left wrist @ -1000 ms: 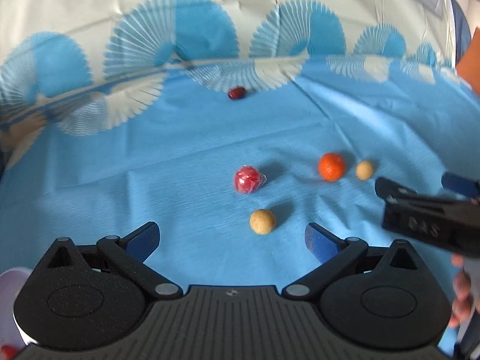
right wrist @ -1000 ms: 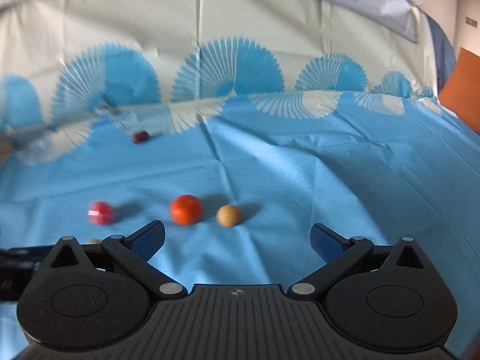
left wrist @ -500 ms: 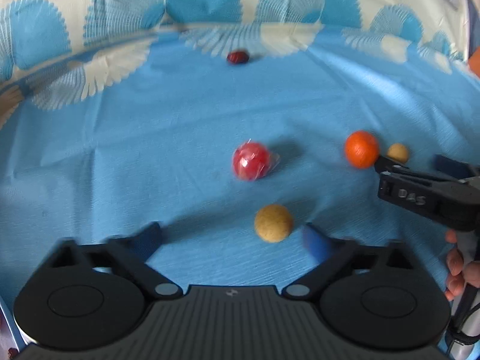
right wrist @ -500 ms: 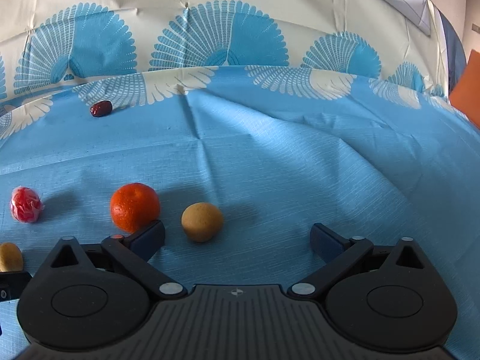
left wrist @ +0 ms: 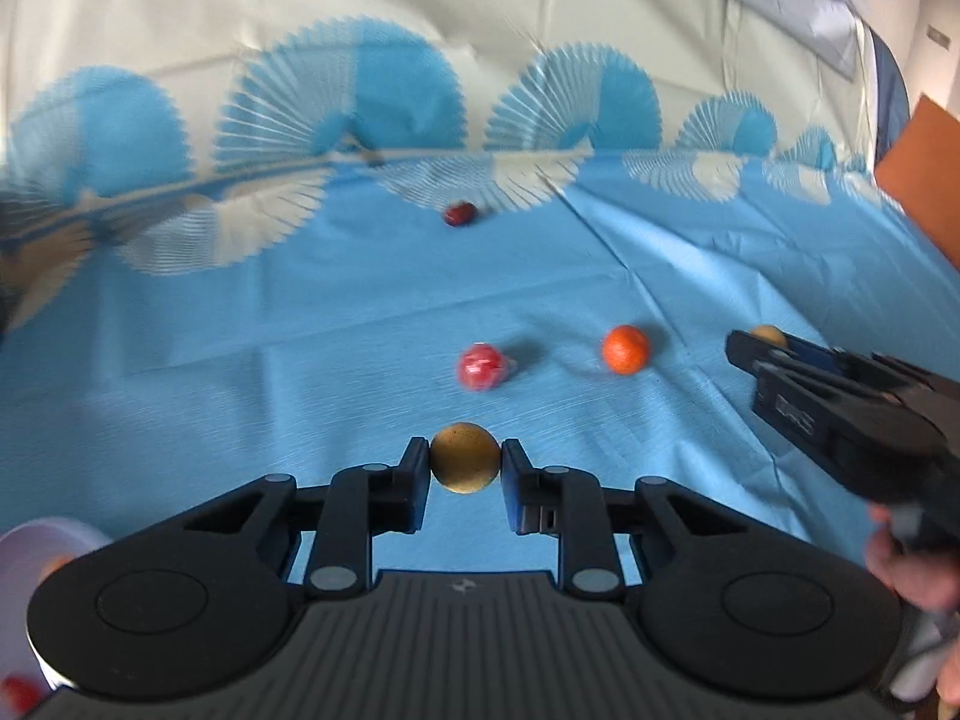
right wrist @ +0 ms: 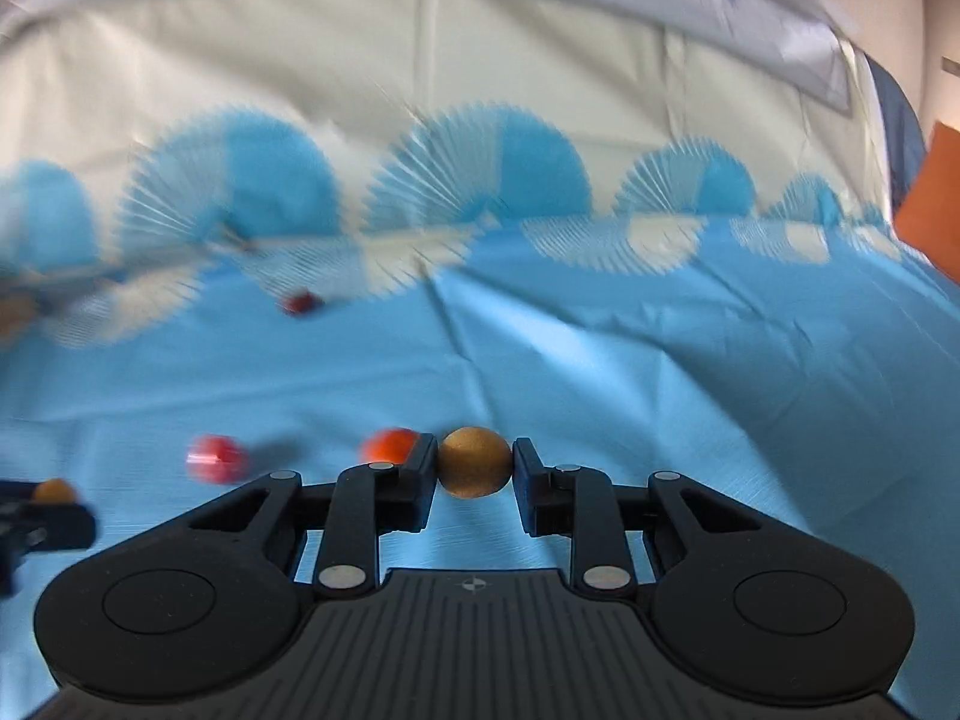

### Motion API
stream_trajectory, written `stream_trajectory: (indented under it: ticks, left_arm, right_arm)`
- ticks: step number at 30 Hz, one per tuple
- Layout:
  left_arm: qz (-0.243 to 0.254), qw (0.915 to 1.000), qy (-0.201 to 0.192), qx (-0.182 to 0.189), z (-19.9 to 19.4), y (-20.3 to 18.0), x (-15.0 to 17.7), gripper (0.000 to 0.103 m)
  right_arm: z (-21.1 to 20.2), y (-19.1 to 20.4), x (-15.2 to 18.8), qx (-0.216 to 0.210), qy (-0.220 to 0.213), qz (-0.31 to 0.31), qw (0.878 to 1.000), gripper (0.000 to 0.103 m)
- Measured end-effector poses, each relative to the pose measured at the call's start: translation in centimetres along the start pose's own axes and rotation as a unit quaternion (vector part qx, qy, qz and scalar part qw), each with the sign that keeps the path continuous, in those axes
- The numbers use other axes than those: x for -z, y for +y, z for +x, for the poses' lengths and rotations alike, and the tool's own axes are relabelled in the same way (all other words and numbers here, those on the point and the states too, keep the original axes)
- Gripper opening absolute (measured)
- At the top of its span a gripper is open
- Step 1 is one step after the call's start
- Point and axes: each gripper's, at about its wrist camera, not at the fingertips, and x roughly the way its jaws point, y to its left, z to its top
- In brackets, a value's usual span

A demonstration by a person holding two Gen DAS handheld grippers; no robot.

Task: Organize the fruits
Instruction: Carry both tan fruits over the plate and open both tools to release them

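My left gripper [left wrist: 465, 463] has its jaws closing, and both pads press a tan ball [left wrist: 465, 449] held just above the blue cloth [left wrist: 300, 360]. My right gripper [right wrist: 474, 465] has likewise closed its jaws on a second tan ball [right wrist: 474, 455]. The left wrist view shows that right gripper [left wrist: 774, 351] at the right edge with its ball [left wrist: 768, 335] between the tips. On the cloth lie an orange [left wrist: 625, 349], a red wrapped fruit [left wrist: 480, 366] and, farther back, a dark red fruit [left wrist: 460, 213].
A white bowl [left wrist: 54, 540] with red pieces in it sits at the lower left of the left wrist view. A person's hand [left wrist: 912, 564] grips the right tool. The cloth rises into a fan-patterned backdrop [right wrist: 480, 120]. An orange panel [left wrist: 918, 180] stands at the far right.
Both grippers were wide open a second ago; each has dropped to a tan ball, shut on it and lifted slightly. The view has tilted back up.
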Motion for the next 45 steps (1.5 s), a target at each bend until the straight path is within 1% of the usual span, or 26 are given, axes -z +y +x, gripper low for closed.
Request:
stream_trajectory:
  ticks: [4,11,14,17,21,25,28,32,35,41,45]
  left_arm:
    - [-0.014,0.9997,-0.004,-0.019,-6.4,2.3,1.4,0.027]
    - [-0.033,0.9972,-0.016,-0.065,-17.4,6.8,5.4,0.027]
    - [-0.051,0.9952,-0.017,-0.081,-21.6,8.8,7.6,0.027]
    - [-0.070,0.9931,-0.012,-0.093,-24.9,10.2,10.4,0.027]
    - [-0.096,0.9911,-0.009,-0.091,-28.5,11.3,14.1,0.027]
    - [-0.109,0.9892,-0.012,-0.097,-30.6,11.7,16.8,0.027]
    - [-0.116,0.9884,-0.014,-0.097,-31.4,12.1,17.8,0.027]
    - [-0.121,0.9876,-0.022,-0.097,-32.2,12.5,18.3,0.028]
    - [-0.126,0.9873,-0.023,-0.094,-32.4,12.6,18.3,0.028]
    - [-0.131,0.9866,-0.023,-0.094,-32.5,13.0,18.4,0.028]
    - [-0.136,0.9859,-0.020,-0.095,-32.3,13.3,18.4,0.028]
  right_arm:
    - [-7.2,2.8,0.0,-0.049,-0.020,-0.012,0.999,0.028]
    - [-18.3,8.6,1.3,-0.127,-0.031,-0.046,0.990,0.028]
    - [-22.3,10.8,2.2,-0.162,-0.028,-0.065,0.984,0.028]
    - [-25.7,12.7,3.1,-0.192,-0.021,-0.084,0.977,0.028]
    - [-29.2,14.6,4.8,-0.215,-0.009,-0.105,0.971,0.028]
    - [-32.0,16.0,6.4,-0.227,-0.003,-0.121,0.966,0.028]
    - [-33.4,16.8,7.2,-0.231,-0.004,-0.137,0.963,0.028]
    - [-34.8,17.7,7.7,-0.233,-0.013,-0.159,0.959,0.028]
    - [-35.4,17.9,7.8,-0.229,-0.020,-0.167,0.959,0.028]
    - [-35.8,18.1,8.0,-0.225,-0.022,-0.173,0.959,0.028]
    - [-35.5,18.3,8.0,-0.223,-0.015,-0.173,0.959,0.028]
